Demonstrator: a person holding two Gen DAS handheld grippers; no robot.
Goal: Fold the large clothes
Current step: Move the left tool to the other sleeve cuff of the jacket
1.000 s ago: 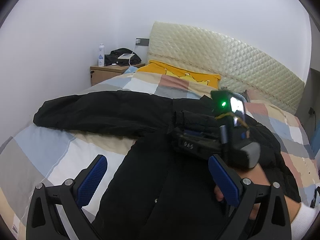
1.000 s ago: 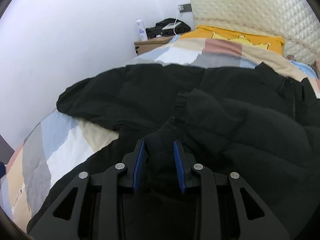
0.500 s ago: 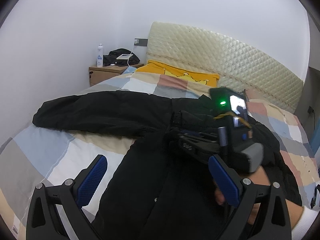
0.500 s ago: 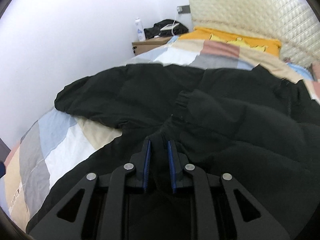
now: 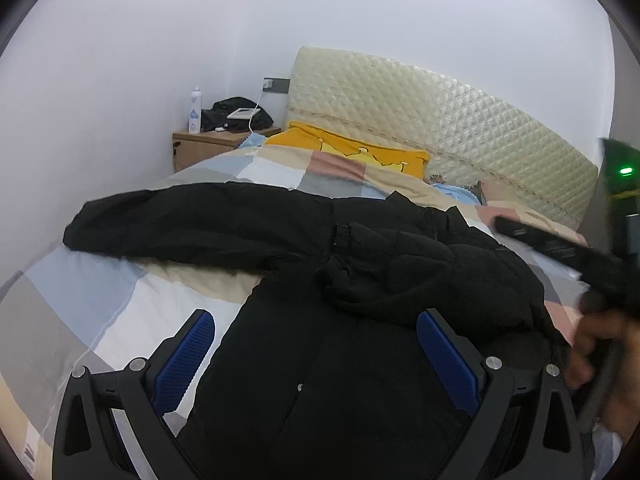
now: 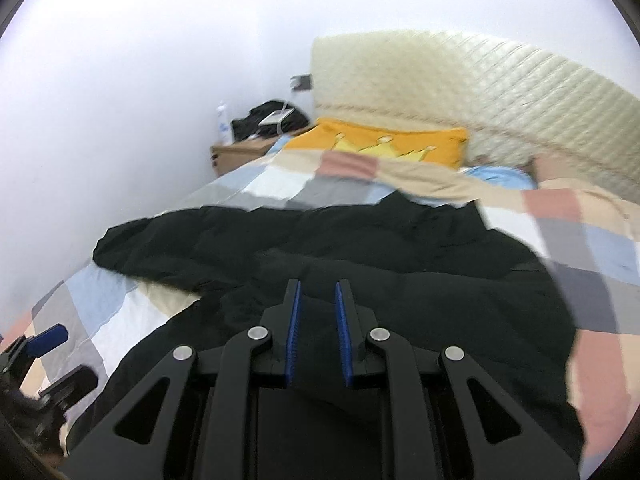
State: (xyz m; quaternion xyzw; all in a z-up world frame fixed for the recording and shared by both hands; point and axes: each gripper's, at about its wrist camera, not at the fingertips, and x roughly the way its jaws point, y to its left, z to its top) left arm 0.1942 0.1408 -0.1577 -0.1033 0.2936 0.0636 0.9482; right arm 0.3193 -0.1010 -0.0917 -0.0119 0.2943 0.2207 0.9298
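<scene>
A large black padded jacket (image 5: 360, 304) lies spread on the checked bedspread (image 5: 100, 304). One sleeve (image 5: 192, 220) stretches out to the left; the other sleeve (image 5: 400, 272) lies folded across the chest. My left gripper (image 5: 316, 360) is open and empty, just above the jacket's lower front. My right gripper (image 6: 316, 328) has its jaws a narrow gap apart, lifted above the jacket (image 6: 360, 264), with nothing between them. It also shows blurred at the right of the left wrist view (image 5: 560, 248).
A yellow pillow (image 5: 352, 152) and a quilted headboard (image 5: 440, 120) are at the far end. A wooden nightstand (image 5: 204, 148) with a bottle (image 5: 195, 110) and a dark bag stands by the white wall. The left gripper shows at the right wrist view's lower left (image 6: 44, 344).
My right gripper has let go of the folded sleeve on the jacket's chest, opened slightly, and pulled up and away to the right. My left gripper has stayed open.
</scene>
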